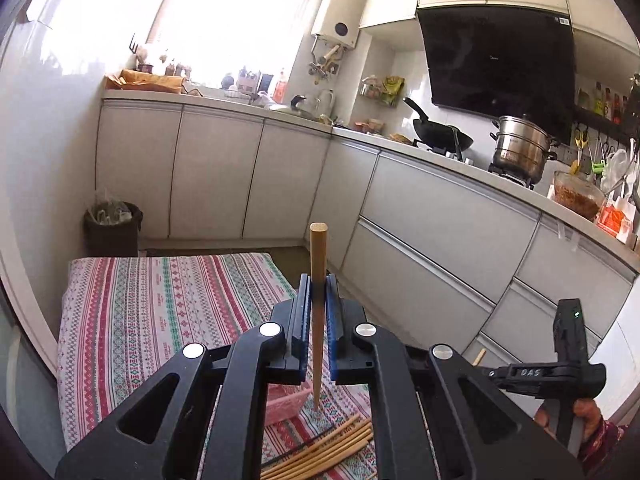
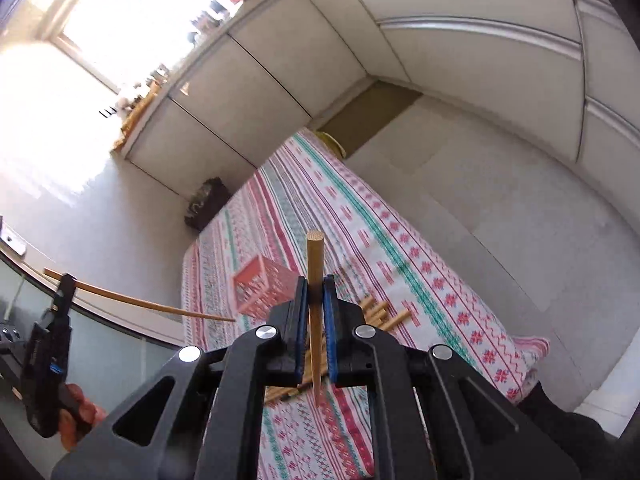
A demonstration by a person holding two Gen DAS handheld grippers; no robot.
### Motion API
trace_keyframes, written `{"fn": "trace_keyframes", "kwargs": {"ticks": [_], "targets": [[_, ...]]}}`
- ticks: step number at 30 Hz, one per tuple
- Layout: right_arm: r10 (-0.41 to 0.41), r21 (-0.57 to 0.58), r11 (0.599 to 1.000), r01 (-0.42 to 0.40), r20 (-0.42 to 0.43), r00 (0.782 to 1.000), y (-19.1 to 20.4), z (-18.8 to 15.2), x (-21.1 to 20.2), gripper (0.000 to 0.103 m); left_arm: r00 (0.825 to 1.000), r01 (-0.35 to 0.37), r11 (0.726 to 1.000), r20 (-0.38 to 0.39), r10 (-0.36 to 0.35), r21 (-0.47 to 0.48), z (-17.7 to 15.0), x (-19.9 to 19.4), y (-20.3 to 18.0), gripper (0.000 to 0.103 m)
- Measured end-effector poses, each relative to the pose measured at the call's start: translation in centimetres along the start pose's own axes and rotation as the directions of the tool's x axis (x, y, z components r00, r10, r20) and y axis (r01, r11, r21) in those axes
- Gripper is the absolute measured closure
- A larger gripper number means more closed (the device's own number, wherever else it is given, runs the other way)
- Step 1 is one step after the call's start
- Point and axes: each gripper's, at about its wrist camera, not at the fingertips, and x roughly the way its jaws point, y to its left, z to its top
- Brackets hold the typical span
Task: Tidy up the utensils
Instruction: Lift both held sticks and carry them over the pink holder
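Observation:
My left gripper [image 1: 319, 284] is shut on a wooden chopstick [image 1: 319, 248] that stands upright between its blue pads, thick end up. Under it a pink slotted basket [image 1: 284, 404] and several loose chopsticks [image 1: 336, 444] lie on the striped tablecloth [image 1: 160, 300]. In the right wrist view my right gripper [image 2: 315, 284] is shut on another chopstick [image 2: 314, 256], above the basket [image 2: 260, 288] and the chopstick pile [image 2: 384, 312]. At the far left of that view is the left gripper [image 2: 66, 284], its chopstick [image 2: 140, 300] sticking out sideways.
A dark waste bin [image 1: 114, 226] stands by the wall beyond the table's far edge. White cabinets [image 1: 440, 216] run along the right under a counter with a wok [image 1: 440, 132] and a steel pot [image 1: 520, 152]. A hand [image 2: 76, 412] holds the left tool.

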Motion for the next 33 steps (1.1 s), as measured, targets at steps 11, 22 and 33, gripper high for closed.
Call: {"fn": "trace_keyframes", "kwargs": {"ticks": [11, 22, 33], "targets": [[0.143, -0.156, 0.982, -0.109, 0.223, 0.964, 8.6, 6.7, -0.9, 0.095, 0.994, -0.097, 0.994, 0.046, 0.099, -0.057, 1.0, 2.6, 2.5, 0.097], [0.102, -0.325, 0.945, -0.033, 0.199, 0.975, 11.7, 5.5, 9.4, 0.095, 0.988, -0.147, 0.988, -0.046, 0.145, -0.040, -2.0, 7.4, 4.0, 0.096], [0.098, -0.365, 0.930, -0.046, 0.125, 0.987, 11.6, 3.6, 12.4, 0.091, 0.988, -0.151, 0.984, -0.031, 0.148, -0.096, -1.9, 6.5, 4.9, 0.060]]}}
